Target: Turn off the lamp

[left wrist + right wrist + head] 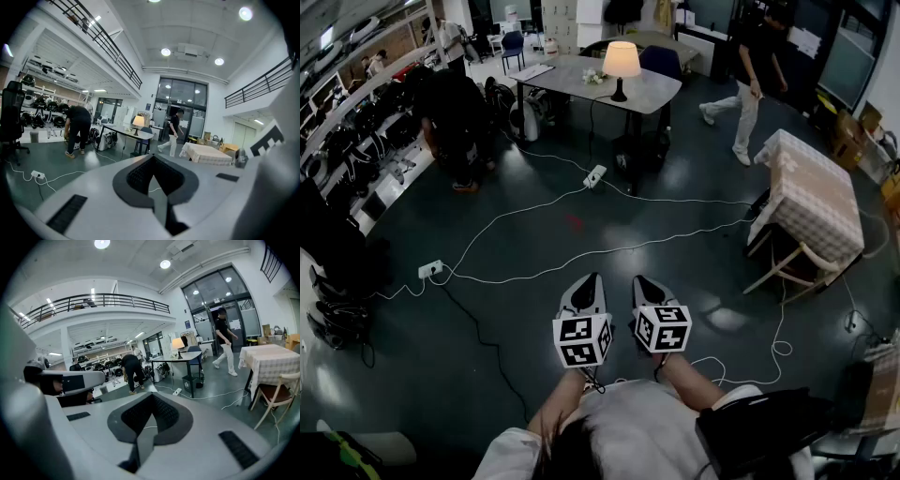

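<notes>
Left gripper [590,281] and right gripper [643,283]: held side by side, low over the dark floor [534,309]. Both have their jaws pressed together with nothing between them.

Lamp [622,62]: lit, standing on the grey table [572,80] at the far side of the room. It is straight ahead of both grippers and well apart from them.

A white power strip [594,175] lies on the floor between the grippers and the table.

Left gripper view: lamp sits above the jaw tips, slightly left. Right gripper view: above, slightly right.
</notes>
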The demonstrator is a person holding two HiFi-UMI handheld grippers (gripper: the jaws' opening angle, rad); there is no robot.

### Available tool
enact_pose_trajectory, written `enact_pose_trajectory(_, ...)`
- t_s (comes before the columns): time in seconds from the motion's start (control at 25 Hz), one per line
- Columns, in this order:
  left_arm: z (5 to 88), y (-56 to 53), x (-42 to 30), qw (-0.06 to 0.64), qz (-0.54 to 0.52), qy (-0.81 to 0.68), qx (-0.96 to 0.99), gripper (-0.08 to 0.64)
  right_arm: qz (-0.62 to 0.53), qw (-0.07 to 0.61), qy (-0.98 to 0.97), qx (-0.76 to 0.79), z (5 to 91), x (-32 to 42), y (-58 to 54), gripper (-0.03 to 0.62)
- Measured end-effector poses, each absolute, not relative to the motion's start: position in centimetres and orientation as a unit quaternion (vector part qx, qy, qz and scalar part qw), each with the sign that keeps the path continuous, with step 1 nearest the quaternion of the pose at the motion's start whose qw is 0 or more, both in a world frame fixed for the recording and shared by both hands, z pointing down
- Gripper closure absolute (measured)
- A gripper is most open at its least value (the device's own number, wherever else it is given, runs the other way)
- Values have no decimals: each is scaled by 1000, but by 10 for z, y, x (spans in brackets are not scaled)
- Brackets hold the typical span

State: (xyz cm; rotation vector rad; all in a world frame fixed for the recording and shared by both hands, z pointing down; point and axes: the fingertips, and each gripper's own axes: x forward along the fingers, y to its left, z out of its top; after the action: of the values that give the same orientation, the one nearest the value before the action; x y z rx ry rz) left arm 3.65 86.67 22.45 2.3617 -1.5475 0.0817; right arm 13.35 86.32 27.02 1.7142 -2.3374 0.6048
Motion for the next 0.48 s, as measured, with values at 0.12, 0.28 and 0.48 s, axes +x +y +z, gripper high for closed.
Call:
enact_pose_trajectory(0.12,226,862,41,160,28,-543,824,554,201,90,-787,576,270,140,858,594)
enact_pose_trajectory(0.28,226,855,37,159,28,-543,824,554,198,88,-787,578,269,137,853,594)
enact_pose_trajectory(0.48,226,848,30,161,29,-540,825,554,211,75,-783,581,270,131,848,594)
